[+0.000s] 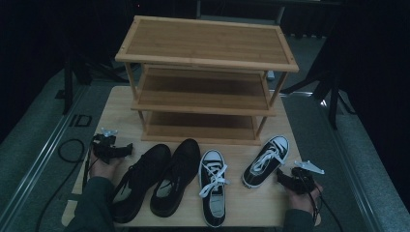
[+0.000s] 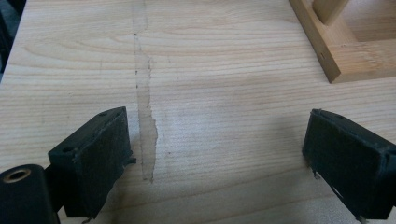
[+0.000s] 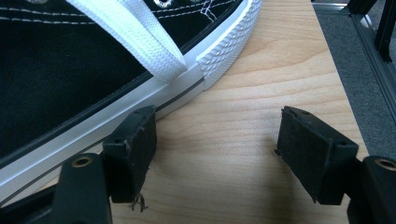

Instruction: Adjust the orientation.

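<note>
overhead, the high view shows a three-tier bamboo shoe rack (image 1: 205, 77) standing at the far side of the wooden worktop (image 1: 251, 205). four shoes lie in a row in front of it: two black leather shoes (image 1: 154, 179) side by side at the left, a black-and-white canvas sneaker (image 1: 213, 192) in the middle, and a second canvas sneaker (image 1: 266, 161) angled toward the right. the left hand-held gripper (image 1: 126, 148) rests on the worktop just left of the leather shoes, clear of them. the right hand-held gripper (image 1: 280, 175) sits just beside the heel end of the second canvas sneaker.

next, the left gripper view: both jaws stand released over bare worktop (image 2: 210, 93), with a rack foot (image 2: 341, 46) at upper right.

finally, the right gripper view: the jaws are spread and grasp nothing; the sneaker's white rubber sole (image 3: 177, 93) lies just beside the left jaw.
</note>
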A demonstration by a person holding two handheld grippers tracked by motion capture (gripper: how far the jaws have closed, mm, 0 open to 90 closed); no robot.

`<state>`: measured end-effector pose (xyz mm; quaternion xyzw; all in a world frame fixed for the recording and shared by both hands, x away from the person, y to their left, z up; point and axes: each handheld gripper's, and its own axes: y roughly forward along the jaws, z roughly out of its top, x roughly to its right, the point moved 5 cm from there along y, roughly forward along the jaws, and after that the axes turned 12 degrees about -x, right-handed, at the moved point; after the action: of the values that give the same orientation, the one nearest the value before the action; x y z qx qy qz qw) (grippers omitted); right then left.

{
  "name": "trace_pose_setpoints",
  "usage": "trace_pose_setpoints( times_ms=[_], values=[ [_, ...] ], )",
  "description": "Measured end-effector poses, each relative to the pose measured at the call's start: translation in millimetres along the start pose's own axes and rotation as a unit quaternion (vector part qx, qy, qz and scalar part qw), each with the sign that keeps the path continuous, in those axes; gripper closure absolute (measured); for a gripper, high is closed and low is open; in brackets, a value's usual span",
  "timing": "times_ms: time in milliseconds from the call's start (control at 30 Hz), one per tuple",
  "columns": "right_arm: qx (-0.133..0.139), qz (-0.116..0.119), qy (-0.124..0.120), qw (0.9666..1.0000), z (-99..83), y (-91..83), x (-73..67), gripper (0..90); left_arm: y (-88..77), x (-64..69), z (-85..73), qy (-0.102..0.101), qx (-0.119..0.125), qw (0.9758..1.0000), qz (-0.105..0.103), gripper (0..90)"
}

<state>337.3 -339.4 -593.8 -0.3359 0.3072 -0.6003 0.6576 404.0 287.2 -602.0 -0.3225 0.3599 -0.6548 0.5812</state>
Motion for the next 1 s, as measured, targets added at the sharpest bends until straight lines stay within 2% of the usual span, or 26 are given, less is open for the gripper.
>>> trace_pose_setpoints(
  times_ms=[300,367,500,600,633,667,767,900,967,1000],
  values=[
    [0.0,-0.001,0.0,1.0,-0.1,0.0,-0.1,28.2,-1.3,0.4,-0.6,0.003,0.001,1.0,-0.001,8.3],
    [0.0,0.0,0.0,1.0,0.0,0.0,-0.1,28.2,-3.7,1.4,-2.0,0.007,0.006,1.0,-0.003,16.2],
    [0.0,0.0,0.0,1.0,0.0,0.0,0.0,28.1,-6.5,-2.4,-3.1,0.006,0.008,0.9999,-0.003,25.3],
    [0.0,0.0,0.0,1.0,0.1,0.0,0.1,28.1,-10.5,-6.5,-4.7,0.003,0.002,1.0,-0.003,37.7],
    [0.0,0.0,0.0,1.0,0.1,0.0,0.1,28.1,-12.9,-7.0,-5.5,0.001,-0.004,1.0,-0.007,42.2],
    [0.0,0.0,0.0,1.0,0.1,0.0,0.1,28.1,-15.0,-7.1,-6.2,0.004,-0.007,0.9997,-0.023,48.8],
    [0.0,0.0,0.0,1.0,0.1,0.0,0.2,28.1,-19.7,-5.0,-8.0,0.02,-0.012,0.9988,-0.043,55.9],
    [0.0,0.001,-0.001,1.0,0.2,0.1,0.3,28.0,-29.8,-1.8,-6.2,0.035,-0.003,0.9974,-0.063,58.4],
    [0.0,0.001,-0.001,1.0,0.2,0.1,0.3,28.0,-32.3,-0.8,-6.1,0.04,0.0,0.9971,-0.064,58.3],
    [0.0,0.001,-0.001,1.0,0.2,0.1,0.3,28.0,-37.4,0.9,-7.1,0.051,-0.001,0.9966,-0.064,58.3]
  ],
)
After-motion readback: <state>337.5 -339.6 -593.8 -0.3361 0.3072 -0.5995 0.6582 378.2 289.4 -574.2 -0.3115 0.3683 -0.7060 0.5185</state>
